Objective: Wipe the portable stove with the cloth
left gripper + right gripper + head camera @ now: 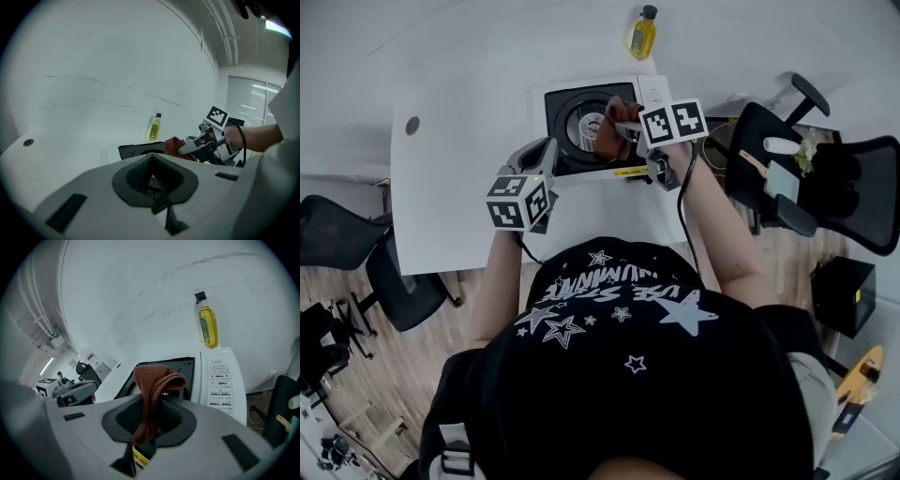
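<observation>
Right gripper (149,430) fingers clamping brown cloth (154,380) above portable stove (221,376) on white worktop (459,197); left gripper (154,183) hovering at stove's near left corner, fingers pressing together, gripping nothing

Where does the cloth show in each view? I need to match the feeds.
Head view: cloth at top centre, over the stove, held by the right gripper.
Left gripper view: cloth just right of centre, a red lump.
Right gripper view: cloth at centre, pinched between the jaws.
Shared landmark: the yellow bottle beyond the stove.
</observation>
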The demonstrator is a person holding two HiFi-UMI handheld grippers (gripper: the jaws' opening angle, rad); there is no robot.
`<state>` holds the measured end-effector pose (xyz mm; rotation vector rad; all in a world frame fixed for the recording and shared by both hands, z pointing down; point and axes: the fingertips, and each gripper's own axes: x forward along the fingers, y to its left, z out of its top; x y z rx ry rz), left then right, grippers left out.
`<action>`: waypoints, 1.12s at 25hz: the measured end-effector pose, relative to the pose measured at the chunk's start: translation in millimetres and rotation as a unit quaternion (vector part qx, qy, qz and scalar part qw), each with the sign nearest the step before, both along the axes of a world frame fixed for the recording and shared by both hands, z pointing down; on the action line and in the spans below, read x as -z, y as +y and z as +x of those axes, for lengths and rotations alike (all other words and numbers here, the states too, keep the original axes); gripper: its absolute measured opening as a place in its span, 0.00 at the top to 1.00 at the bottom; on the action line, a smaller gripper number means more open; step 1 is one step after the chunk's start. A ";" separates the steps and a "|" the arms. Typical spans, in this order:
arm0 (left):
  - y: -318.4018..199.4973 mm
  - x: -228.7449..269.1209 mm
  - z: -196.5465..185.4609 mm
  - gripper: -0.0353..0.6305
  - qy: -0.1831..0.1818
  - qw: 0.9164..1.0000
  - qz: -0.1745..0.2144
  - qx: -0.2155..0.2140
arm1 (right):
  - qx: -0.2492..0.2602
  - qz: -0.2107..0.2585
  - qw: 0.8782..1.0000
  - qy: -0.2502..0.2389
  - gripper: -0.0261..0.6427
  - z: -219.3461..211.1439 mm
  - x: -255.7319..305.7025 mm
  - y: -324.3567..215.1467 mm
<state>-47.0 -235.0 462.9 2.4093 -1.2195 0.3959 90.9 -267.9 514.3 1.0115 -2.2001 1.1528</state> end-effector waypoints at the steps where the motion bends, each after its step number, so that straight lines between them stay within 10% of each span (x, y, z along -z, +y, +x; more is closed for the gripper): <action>1: 0.4 -0.3 1.4 0.94 0.000 1.000 0.000 -0.001 | -0.005 0.000 1.000 0.000 0.86 4.8 -0.1 0.0; 28: 0.3 -4.7 40.1 0.94 0.008 1.000 -0.012 -0.023 | -0.124 0.002 0.992 0.006 0.86 130.4 0.5 8.1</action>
